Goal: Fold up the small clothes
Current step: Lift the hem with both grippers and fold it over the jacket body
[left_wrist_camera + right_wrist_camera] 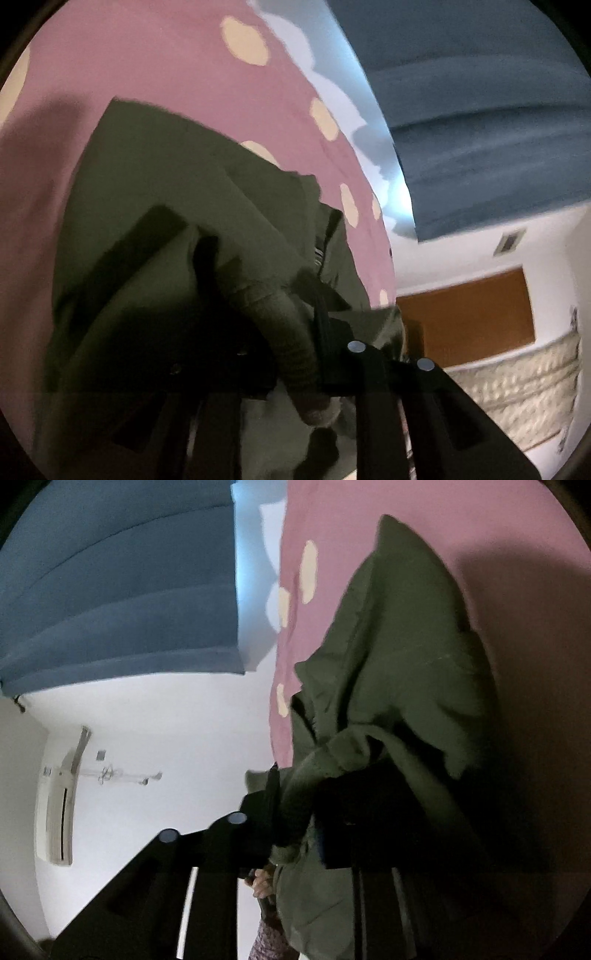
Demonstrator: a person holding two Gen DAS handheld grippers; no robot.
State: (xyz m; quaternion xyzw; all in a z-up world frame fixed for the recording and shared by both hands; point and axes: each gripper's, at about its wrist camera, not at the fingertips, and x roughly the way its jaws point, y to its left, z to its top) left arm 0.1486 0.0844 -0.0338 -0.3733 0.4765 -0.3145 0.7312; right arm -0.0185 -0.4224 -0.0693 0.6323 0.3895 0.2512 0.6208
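A small olive-green garment [177, 206] hangs lifted over a pink surface with cream dots [159, 59]. My left gripper [295, 325] is shut on the garment's ribbed edge, with cloth bunched between its black fingers. In the right wrist view the same garment [399, 657] drapes from my right gripper [295, 812], which is shut on another part of its edge. The cloth hides most of both grippers' fingertips. The garment's lower part hangs loose against the pink surface [369, 502].
A blue curtain [480, 110] hangs past the pink surface's edge, also in the right wrist view [118, 583]. A white wall carries an air conditioner [59, 805]. A brown panel [469, 314] and a patterned textile [524, 391] lie to the right.
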